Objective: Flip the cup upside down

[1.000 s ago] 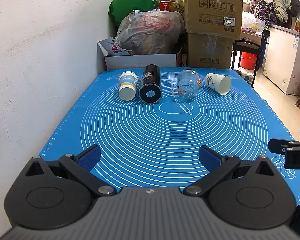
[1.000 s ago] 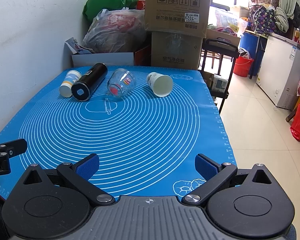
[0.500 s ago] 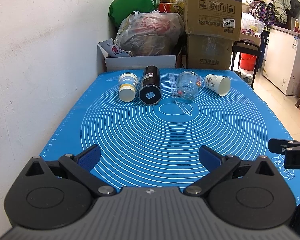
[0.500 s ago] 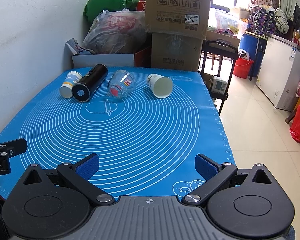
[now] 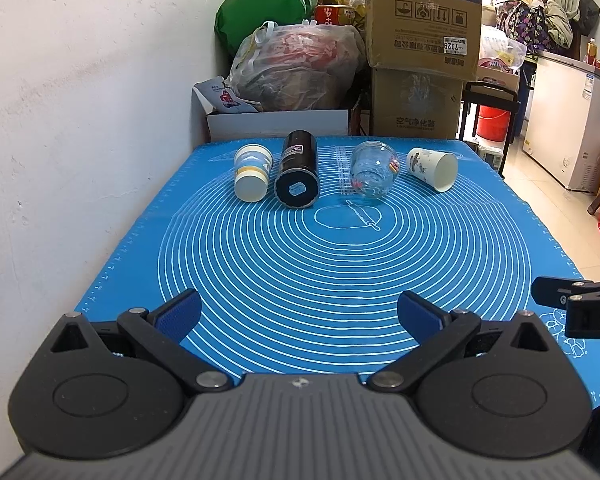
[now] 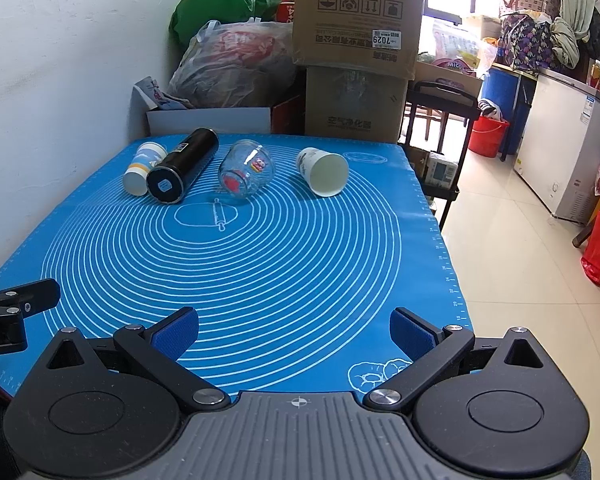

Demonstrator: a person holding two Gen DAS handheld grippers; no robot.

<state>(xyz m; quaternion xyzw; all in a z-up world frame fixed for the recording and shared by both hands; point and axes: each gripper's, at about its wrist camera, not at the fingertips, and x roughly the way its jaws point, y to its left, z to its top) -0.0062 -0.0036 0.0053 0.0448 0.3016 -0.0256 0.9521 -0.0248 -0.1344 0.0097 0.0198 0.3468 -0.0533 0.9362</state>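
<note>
The white paper cup with the printed side (image 6: 323, 176) lies on its side at the far right end of a row of four containers, mouth turned toward the near right, on the blue silicone baking mat (image 6: 260, 264) that covers the table. To its left in that row: a clear glass jar with a red cartoon sticker (image 6: 246, 178), a black cylindrical flask (image 6: 182, 170) and a small white-and-blue paper cup with a yellow band (image 6: 142, 174), every one of them tipped over, the flask and small cup lying just beside each other. Which one gets flipped isn't settled from here, and none stands mouth-down yet.

The left gripper (image 5: 299, 312) hovers at the near edge of the mat, fingers spread wide with nothing between them. The right gripper (image 6: 294, 330) is alongside, also at the near edge, fingers equally wide and empty. Both sit well apart from the row.

So by my read, nothing is done: the reach across the mat, the grasp, the turn and the set-down on the rim are all left.
</note>
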